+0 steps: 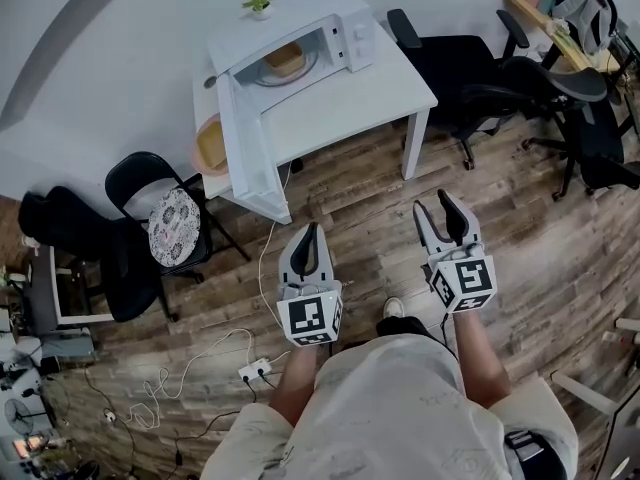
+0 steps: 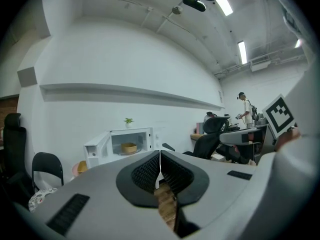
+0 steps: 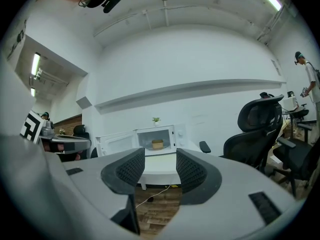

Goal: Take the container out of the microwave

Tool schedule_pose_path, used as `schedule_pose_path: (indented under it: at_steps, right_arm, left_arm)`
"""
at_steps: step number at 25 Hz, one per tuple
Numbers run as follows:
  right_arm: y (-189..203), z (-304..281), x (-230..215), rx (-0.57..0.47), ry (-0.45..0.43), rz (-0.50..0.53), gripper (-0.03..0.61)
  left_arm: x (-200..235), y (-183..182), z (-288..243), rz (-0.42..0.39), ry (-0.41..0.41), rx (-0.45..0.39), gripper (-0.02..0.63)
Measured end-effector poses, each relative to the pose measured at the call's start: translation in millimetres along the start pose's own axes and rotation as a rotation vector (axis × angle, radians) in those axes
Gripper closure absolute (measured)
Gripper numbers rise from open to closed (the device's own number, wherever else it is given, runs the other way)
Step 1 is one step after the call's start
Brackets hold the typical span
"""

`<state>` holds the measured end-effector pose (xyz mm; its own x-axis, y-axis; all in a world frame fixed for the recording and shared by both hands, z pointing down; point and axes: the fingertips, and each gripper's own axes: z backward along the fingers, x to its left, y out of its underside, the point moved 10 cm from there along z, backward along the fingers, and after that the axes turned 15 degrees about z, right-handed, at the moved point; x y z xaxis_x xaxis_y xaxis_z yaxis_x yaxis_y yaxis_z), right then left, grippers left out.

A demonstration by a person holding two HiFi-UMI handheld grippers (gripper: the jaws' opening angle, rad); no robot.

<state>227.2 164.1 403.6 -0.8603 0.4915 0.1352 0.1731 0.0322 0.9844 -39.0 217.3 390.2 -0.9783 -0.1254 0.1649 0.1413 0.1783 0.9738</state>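
Note:
A white microwave [image 1: 335,30] stands on a white table [image 1: 360,93] with its door [image 1: 245,148] swung wide open. Inside, a tan container [image 1: 285,59] sits on the glass turntable; it also shows as the container [image 2: 129,147] and the container [image 3: 157,144] in the gripper views. Both grippers hang over the wooden floor, well short of the table. My left gripper [image 1: 308,240] is shut, pads touching, with nothing between them. My right gripper [image 1: 437,214] is open and empty.
A small potted plant [image 1: 259,3] tops the microwave. A pink bowl [image 1: 210,145] lies at the table's left edge. A black folding chair [image 1: 165,223] stands left, office chairs [image 1: 470,73] right. A white cable [image 1: 265,258] and power strip [image 1: 255,370] lie on the floor.

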Motion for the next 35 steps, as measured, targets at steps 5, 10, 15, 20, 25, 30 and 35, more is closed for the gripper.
schedule_pose_path:
  at_steps: [5,10,15,20,25,30,35]
  right_arm:
    - [4.1,-9.8,-27.5,-0.006,-0.009,-0.002,0.377]
    - [4.9,-16.0,-46.8,-0.010,-0.011,0.000,0.377]
    - [5.9,-21.3,-55.0,-0.009,-0.010,-0.003,0.377]
    - [8.5,-32.8,-53.2,-0.004,-0.019,0.004,0.377]
    - [8.5,-49.4,-55.5,0.008,-0.023,0.027,0.377]
    - [1.0,-84.5,-63.1,0.001,-0.013,0.044,0.377]
    - [-10.8,-128.3,-67.2,-0.003,-0.016,0.057,0.377]
  left_arm:
    - [-15.1,1.5,-25.9,0.031,-0.014,0.002,0.603]
    - [-28.8,-2.2,-42.3,0.032,-0.011,-0.007,0.603]
    - [-35.8,-0.6,-51.2,0.023,0.002,0.006,0.603]
    - [-28.8,2.7,-63.1,0.034,0.008,0.005,0.603]
    - [-18.2,3.4,-85.6,0.054,0.007,-0.005,0.603]
    - [-2.8,-3.5,-120.7,0.066,0.016,-0.019,0.603]
    - [17.4,-14.6,-157.3,0.060,0.018,-0.025,0.603]
